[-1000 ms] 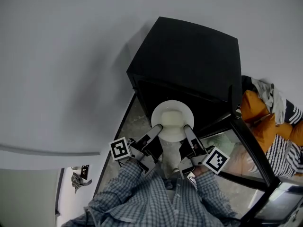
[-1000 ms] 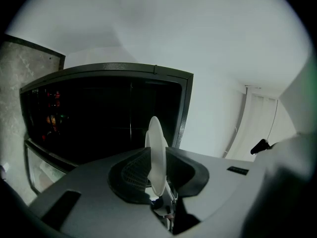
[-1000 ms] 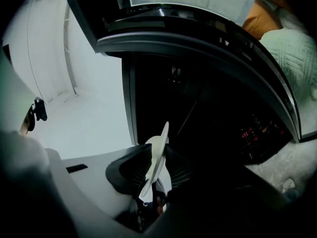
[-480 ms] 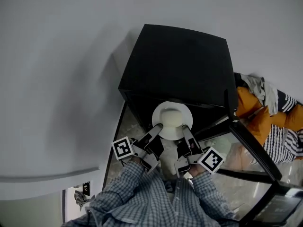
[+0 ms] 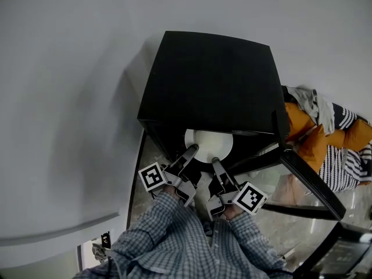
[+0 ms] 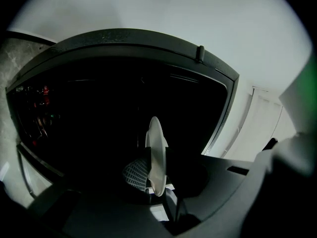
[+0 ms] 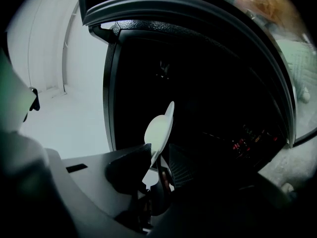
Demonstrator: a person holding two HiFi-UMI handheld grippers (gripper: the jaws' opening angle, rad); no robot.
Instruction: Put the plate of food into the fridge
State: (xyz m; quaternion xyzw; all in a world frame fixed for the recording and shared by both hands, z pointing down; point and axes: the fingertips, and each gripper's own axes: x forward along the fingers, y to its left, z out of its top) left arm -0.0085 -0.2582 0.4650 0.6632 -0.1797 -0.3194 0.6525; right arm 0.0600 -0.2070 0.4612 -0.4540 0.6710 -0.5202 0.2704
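Both grippers pinch the plate. The left gripper jaws clamp its near-left rim, and the right gripper jaws clamp its near-right rim. It sits level, half inside the black fridge's open mouth. Best bet is sliding both hands in together, evenly, so nothing tips, and minding the open door at right. The plate's plain white, round and shallow, and no food can be made out on it.
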